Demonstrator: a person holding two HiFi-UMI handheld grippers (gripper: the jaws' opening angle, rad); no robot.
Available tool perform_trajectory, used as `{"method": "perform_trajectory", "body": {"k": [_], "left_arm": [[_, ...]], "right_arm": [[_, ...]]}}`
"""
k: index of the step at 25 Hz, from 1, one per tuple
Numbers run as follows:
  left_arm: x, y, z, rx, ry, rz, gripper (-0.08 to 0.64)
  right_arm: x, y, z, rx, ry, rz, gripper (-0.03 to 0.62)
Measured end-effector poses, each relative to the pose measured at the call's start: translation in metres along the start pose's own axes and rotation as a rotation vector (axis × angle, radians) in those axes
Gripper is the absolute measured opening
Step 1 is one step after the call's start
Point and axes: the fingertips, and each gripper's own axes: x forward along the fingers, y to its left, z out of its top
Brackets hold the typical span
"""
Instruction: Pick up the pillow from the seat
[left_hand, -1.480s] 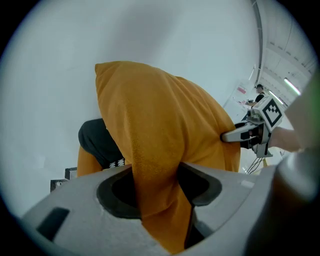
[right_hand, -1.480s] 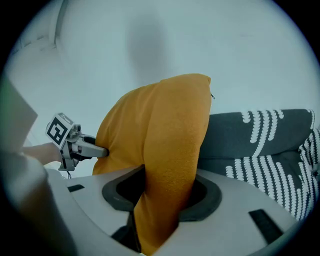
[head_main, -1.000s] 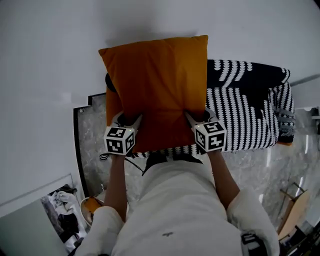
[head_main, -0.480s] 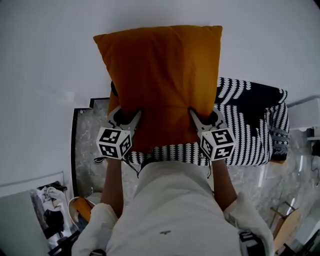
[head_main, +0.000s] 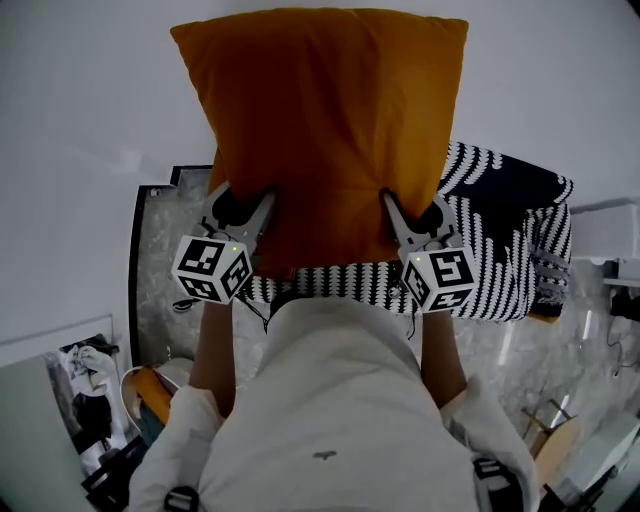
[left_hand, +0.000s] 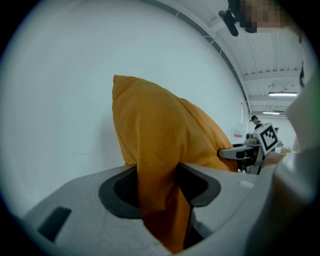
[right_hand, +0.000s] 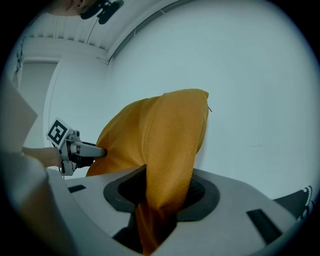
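Note:
The orange pillow (head_main: 320, 130) hangs in the air in front of the white wall, above the seat with the black-and-white striped cover (head_main: 500, 240). My left gripper (head_main: 240, 205) is shut on its lower left edge, and my right gripper (head_main: 412, 210) is shut on its lower right edge. In the left gripper view the orange fabric (left_hand: 155, 150) is pinched between the dark pads (left_hand: 117, 192). The right gripper view shows the fabric (right_hand: 160, 145) squeezed the same way, and those jaws have just closed a little tighter. Each gripper view shows the other gripper across the pillow.
The person's white shirt (head_main: 330, 400) fills the lower middle of the head view. A marble floor (head_main: 160, 270) lies left of the seat. Clutter (head_main: 90, 400) sits at the bottom left, a wooden piece (head_main: 555, 440) at the bottom right. A white wall (head_main: 80, 100) is behind.
Both grippers have risen together with the pillow. It has come up off the striped seat and stands higher against the wall.

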Motion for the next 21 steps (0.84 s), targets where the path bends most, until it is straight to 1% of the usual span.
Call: {"method": "perform_trajectory", "body": {"k": [12, 21], "left_arm": [[-0.006, -0.003, 0.013, 0.025, -0.024, -0.002, 0.219], [-0.009, -0.006, 0.015, 0.021, -0.018, 0.001, 0.218]], "right_arm": [[-0.006, 0.002, 0.009, -0.013, -0.035, -0.016, 0.173], [-0.008, 0.001, 0.01, -0.016, -0.024, -0.014, 0.172]]}}
